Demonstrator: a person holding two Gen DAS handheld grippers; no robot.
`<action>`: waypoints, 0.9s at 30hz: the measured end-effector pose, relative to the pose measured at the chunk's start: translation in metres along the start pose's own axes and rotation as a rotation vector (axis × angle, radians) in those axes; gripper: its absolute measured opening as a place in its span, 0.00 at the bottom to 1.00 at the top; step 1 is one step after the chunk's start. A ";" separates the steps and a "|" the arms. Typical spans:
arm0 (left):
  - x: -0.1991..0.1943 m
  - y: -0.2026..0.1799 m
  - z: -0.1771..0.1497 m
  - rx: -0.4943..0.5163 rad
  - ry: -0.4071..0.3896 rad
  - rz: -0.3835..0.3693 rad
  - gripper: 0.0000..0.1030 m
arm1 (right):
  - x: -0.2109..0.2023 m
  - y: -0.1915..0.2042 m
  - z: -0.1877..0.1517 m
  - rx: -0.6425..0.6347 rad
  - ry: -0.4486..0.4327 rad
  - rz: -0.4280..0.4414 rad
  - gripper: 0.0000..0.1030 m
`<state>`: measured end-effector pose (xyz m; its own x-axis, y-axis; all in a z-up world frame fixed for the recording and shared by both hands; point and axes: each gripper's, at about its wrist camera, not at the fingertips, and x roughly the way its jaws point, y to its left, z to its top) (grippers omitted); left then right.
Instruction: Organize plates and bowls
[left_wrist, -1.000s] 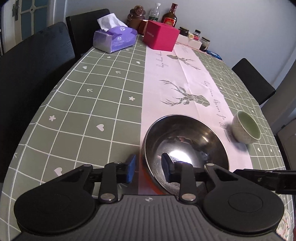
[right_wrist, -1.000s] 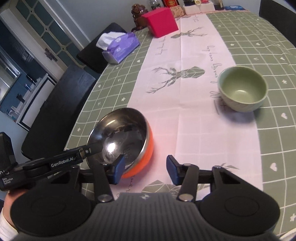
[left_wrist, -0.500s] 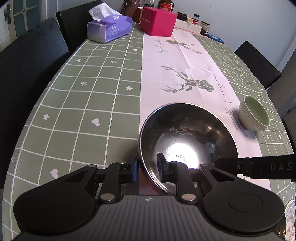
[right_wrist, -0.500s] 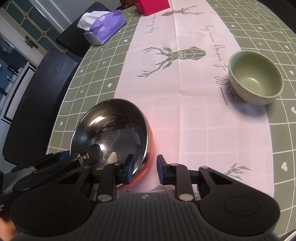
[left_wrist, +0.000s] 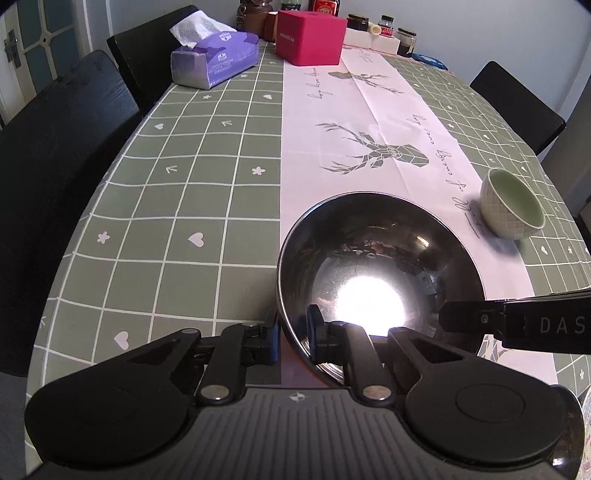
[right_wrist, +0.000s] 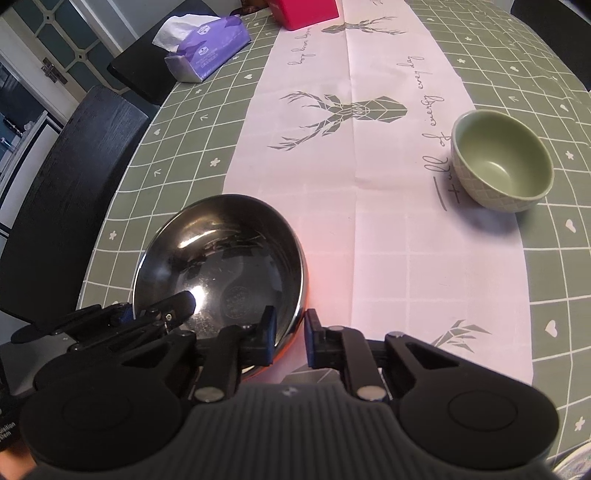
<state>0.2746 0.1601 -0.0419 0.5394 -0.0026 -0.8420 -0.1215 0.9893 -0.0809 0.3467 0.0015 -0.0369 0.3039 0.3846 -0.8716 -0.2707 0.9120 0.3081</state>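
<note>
Change: both grippers' jaws have just been closing; each now has the bowl's rim between its pads.
Left gripper (left_wrist: 292, 338): clamped on near-left rim of steel bowl (left_wrist: 380, 280), one pad inside, one outside.
Right gripper (right_wrist: 290, 338): clamped on near-right rim of same bowl, orange outer wall showing.
Steel bowl: on table (left_wrist: 177, 206) at near end, at left edge of pink runner (left_wrist: 354, 110).
Green bowl (right_wrist: 502, 160): upright, empty, well apart to the right, on runner edge.
Writing: "DAS" on right gripper's arm; cursive script on runner, partly legible.
Surface: green grid cloth w/ hearts, stars; deer print.
Room: black chairs (left_wrist: 55, 155), tissue pack (left_wrist: 214, 59), red box (left_wrist: 310, 37), jars at far end.
</note>
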 end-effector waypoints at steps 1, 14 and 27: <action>-0.004 0.000 0.001 -0.001 -0.005 -0.004 0.15 | -0.003 0.001 0.000 -0.004 -0.004 -0.001 0.13; -0.059 -0.025 -0.003 0.053 -0.081 -0.056 0.17 | -0.067 0.002 -0.023 -0.024 -0.077 -0.004 0.12; -0.111 -0.062 -0.023 0.171 -0.143 -0.151 0.20 | -0.128 -0.026 -0.065 -0.016 -0.122 0.018 0.12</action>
<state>0.2033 0.0957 0.0446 0.6541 -0.1438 -0.7426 0.1053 0.9895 -0.0988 0.2556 -0.0806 0.0420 0.4072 0.4165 -0.8128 -0.2917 0.9027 0.3164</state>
